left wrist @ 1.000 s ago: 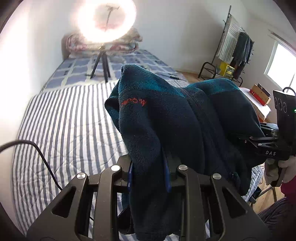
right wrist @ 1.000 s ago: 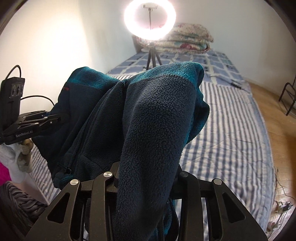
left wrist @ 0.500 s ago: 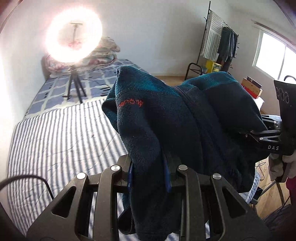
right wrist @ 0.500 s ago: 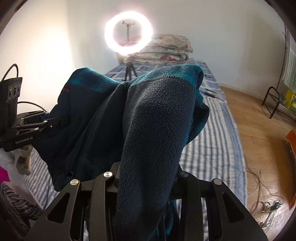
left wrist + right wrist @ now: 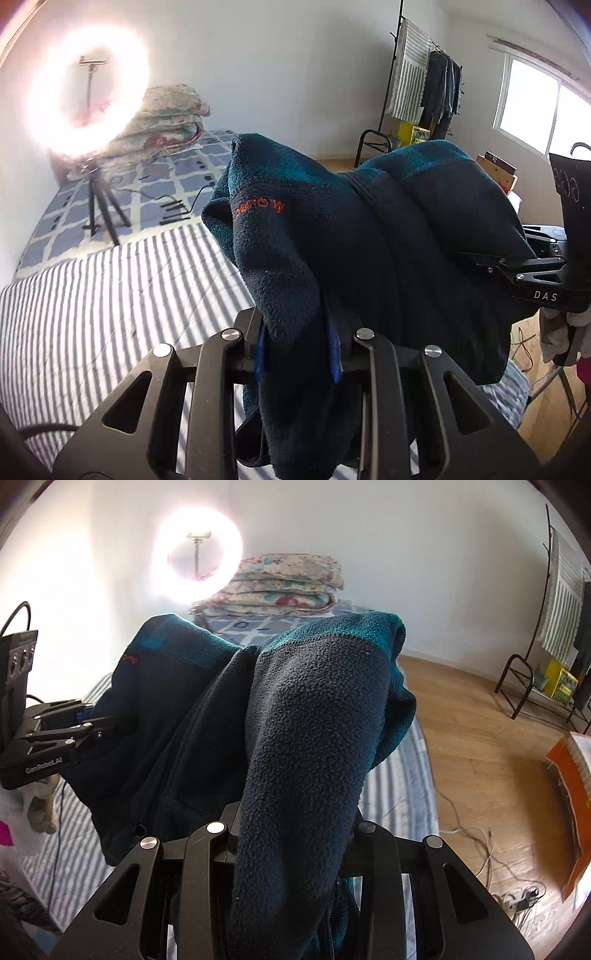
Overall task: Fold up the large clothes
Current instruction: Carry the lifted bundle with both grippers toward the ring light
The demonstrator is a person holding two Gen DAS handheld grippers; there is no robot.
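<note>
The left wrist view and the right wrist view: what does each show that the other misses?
Only the left view shows the window and the right claw from the side. Only the right view shows the cables on the floor and the left claw from the side. Both show the fleece held between the claws, the striped bed, the ring light, the folded quilts and the rack.

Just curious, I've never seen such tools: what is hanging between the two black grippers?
A dark blue fleece jacket spans between the left gripper and the right gripper, both clamped on it; both wrist views show this.
</note>
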